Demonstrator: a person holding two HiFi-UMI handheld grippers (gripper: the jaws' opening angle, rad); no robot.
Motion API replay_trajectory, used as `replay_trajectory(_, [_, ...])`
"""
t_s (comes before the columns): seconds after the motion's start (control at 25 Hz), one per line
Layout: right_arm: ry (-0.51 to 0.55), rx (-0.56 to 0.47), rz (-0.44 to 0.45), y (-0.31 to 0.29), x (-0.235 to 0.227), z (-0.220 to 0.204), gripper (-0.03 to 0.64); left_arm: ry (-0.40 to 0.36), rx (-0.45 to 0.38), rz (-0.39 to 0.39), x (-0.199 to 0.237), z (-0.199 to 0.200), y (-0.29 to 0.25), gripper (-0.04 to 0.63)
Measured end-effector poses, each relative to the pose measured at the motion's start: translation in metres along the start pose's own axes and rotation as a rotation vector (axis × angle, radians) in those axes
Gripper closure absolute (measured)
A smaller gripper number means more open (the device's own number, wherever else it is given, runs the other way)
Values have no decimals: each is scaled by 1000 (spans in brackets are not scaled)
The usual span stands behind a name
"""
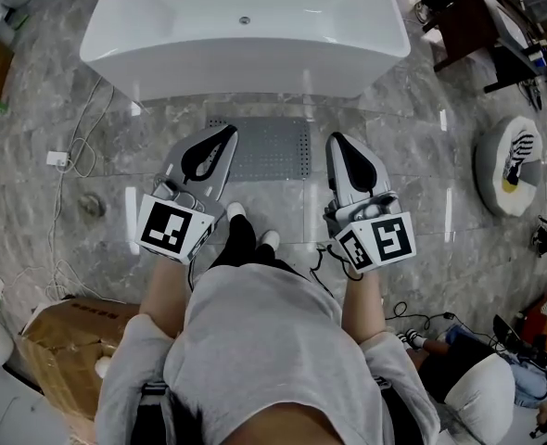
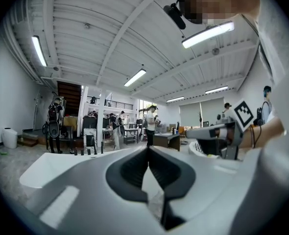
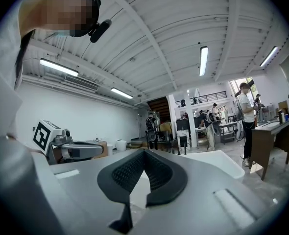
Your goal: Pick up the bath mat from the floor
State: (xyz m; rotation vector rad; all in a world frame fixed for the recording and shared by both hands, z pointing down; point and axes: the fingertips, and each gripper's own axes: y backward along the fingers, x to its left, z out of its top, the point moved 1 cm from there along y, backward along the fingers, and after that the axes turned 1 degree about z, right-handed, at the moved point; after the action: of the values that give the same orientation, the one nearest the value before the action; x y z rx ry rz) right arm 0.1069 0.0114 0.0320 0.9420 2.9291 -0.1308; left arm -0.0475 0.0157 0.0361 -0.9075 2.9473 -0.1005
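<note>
Left gripper (image 1: 223, 137) clamped tight, nothing in it. Right gripper (image 1: 337, 143) same deal, empty. Grey bath mat (image 1: 272, 148) flat on floor (image 1: 97, 193), dead centre of frame between both tips, just under white tub (image 1: 246, 26) up top.

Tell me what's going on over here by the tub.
A person stands facing a white bathtub with a gripper in each hand. The left gripper and right gripper are both shut and empty, and are held out level. The grey bath mat lies flat on the floor in front of the tub. Neither gripper touches it, so the pick-up has not begun.
</note>
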Motion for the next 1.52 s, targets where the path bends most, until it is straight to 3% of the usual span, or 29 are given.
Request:
replay_trajectory(0.76, [2, 10, -51, -88, 2, -2, 618, 6, 5, -47, 88, -13, -32, 595])
replay_trajectory(1.52, [5, 51, -9, -111, -24, -11, 618, 40, 27, 31, 102, -30, -46, 595])
